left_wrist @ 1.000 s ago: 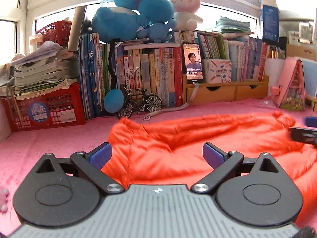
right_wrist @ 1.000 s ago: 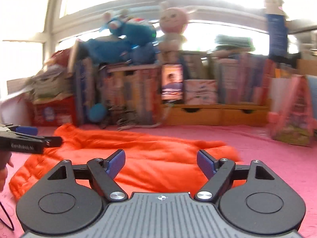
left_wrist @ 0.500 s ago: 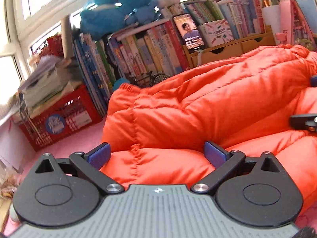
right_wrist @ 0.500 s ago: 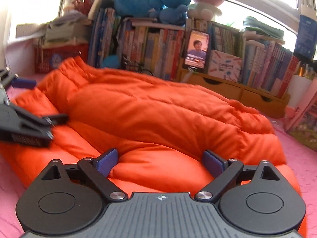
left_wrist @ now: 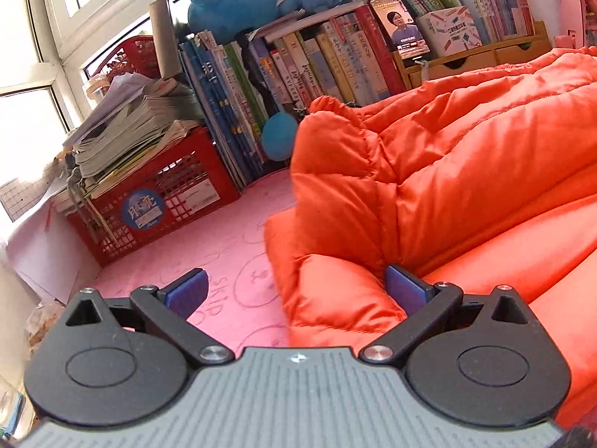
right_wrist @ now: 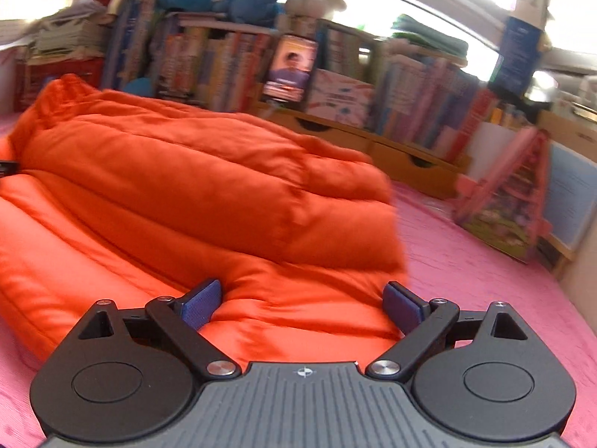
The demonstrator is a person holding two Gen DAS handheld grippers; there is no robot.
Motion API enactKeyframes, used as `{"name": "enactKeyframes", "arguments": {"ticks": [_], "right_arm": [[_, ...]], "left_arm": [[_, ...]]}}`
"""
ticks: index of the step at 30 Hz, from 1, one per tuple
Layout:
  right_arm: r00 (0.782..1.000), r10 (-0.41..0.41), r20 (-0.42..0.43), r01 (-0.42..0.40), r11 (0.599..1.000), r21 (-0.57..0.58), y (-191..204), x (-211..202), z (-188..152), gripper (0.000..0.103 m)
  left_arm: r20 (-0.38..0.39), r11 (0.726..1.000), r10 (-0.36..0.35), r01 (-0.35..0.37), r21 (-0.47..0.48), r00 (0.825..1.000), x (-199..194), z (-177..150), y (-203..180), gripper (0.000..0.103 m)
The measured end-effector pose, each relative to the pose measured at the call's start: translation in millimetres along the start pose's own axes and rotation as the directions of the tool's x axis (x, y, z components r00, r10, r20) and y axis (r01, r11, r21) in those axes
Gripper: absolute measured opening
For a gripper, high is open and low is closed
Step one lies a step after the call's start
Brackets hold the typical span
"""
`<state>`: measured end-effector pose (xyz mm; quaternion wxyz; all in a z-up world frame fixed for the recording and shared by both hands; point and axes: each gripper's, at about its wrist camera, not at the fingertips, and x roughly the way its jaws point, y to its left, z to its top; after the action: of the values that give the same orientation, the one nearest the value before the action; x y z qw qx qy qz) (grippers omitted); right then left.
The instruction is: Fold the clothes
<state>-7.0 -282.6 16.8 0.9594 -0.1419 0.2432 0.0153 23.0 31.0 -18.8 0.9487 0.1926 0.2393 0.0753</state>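
Observation:
An orange puffer jacket (left_wrist: 447, 171) lies in a thick heap on the pink mat (left_wrist: 209, 246). My left gripper (left_wrist: 294, 289) is open at the jacket's near left corner; a puffy fold sits between its blue pads (left_wrist: 403, 291), and the left pad hangs over the bare mat. In the right wrist view the same jacket (right_wrist: 194, 194) fills the left and middle. My right gripper (right_wrist: 302, 302) stands open wide over the jacket's near right edge, with orange fabric between its pads (right_wrist: 199, 302); neither pad presses on it.
A red crate (left_wrist: 160, 201) stacked with papers stands at the left. A row of books (left_wrist: 321, 63), a lit phone (left_wrist: 403, 30) and wooden drawers (right_wrist: 410, 156) line the back. A pink toy house (right_wrist: 511, 201) stands at the right.
Both grippers have dropped and come in close over the jacket, rolling as they went. The left one has slid to the jacket's left corner, the right one to its right edge.

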Motion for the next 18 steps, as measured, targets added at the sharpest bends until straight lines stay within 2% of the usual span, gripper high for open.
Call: {"name": "enactKeyframes", "arguments": {"ticks": [3, 7, 10, 12, 18], "right_arm": [[0.999, -0.015, -0.037, 0.018, 0.997, 0.081, -22, 0, -8, 0.094], [0.997, 0.018, -0.068, -0.005, 0.984, 0.179, -45, -2, -16, 0.094], [0.998, 0.008, -0.065, 0.002, 0.988, 0.153, -42, -4, -16, 0.094], [0.998, 0.014, -0.069, -0.003, 0.988, 0.157, -42, -3, -16, 0.094], [0.994, 0.059, -0.087, -0.036, 0.969, 0.245, -50, 1, -18, 0.096]], "left_arm": [[-0.008, 1.0, -0.012, 0.012, -0.01, 1.0, 0, -2, 4, 0.103], [-0.031, 0.999, 0.001, -0.002, -0.032, 1.0, -5, -5, 5, 0.103], [-0.033, 0.999, 0.028, -0.029, -0.028, 0.999, -8, -8, 9, 0.103], [-0.045, 0.999, 0.021, -0.023, -0.048, 0.999, -8, -11, 15, 0.103], [-0.07, 0.995, -0.008, 0.001, -0.098, 0.997, -8, -14, 26, 0.103]]}}
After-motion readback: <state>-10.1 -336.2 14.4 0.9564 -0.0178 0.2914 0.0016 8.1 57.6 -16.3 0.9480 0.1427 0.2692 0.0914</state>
